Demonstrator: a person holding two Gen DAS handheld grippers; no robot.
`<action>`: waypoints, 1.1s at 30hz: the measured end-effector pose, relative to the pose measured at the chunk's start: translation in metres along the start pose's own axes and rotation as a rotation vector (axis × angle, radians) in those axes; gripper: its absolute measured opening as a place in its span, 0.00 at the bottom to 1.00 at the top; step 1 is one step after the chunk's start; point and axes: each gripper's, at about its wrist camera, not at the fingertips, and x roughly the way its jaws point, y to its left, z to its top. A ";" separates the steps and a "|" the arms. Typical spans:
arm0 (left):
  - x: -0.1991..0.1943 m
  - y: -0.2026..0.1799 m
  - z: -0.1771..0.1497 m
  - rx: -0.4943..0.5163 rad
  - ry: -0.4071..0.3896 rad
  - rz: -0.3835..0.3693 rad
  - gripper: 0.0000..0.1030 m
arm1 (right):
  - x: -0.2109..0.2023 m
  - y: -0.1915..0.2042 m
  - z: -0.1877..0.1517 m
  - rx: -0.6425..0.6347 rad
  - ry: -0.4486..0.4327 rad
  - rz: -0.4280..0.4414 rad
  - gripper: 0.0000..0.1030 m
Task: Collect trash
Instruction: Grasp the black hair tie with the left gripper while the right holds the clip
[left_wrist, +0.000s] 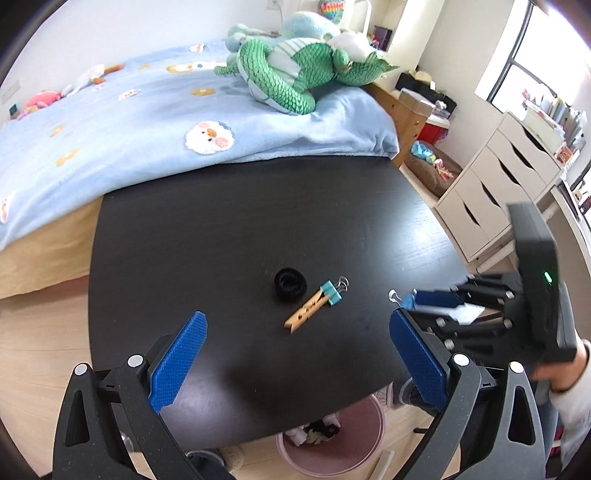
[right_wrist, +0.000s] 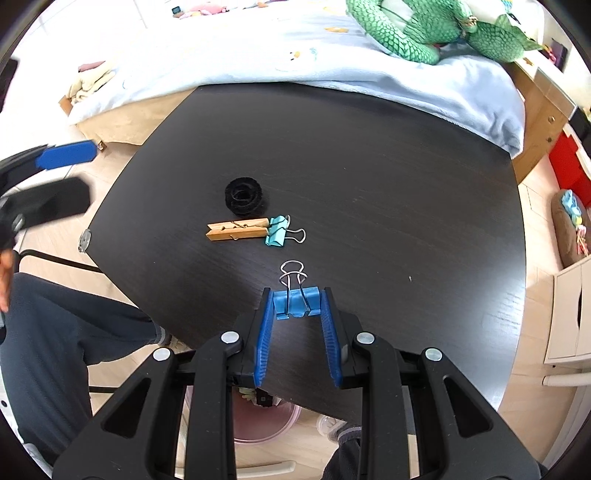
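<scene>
The right gripper (right_wrist: 295, 301) has its fingers closed on a blue binder clip (right_wrist: 295, 300), holding it above the near part of the dark surface (right_wrist: 369, 166), wire handles pointing forward. The left gripper (left_wrist: 297, 334) hangs over the surface with fingers spread wide, nothing between them. Near the middle lie a black roll (right_wrist: 243, 197), a wooden clothespin (right_wrist: 236, 229) and a teal binder clip (right_wrist: 277, 232) touching the clothespin's end. A pink bin (left_wrist: 332, 443) with scraps sits on the floor under the near edge
</scene>
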 end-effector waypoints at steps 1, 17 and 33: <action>0.006 0.000 0.006 -0.006 0.015 0.000 0.93 | 0.000 0.000 0.000 0.004 0.001 -0.001 0.25; 0.112 0.018 0.042 -0.189 0.289 0.084 0.93 | -0.004 -0.022 -0.010 0.064 -0.004 0.007 0.25; 0.147 0.016 0.037 -0.193 0.352 0.139 0.47 | 0.010 -0.033 -0.019 0.088 0.014 0.020 0.25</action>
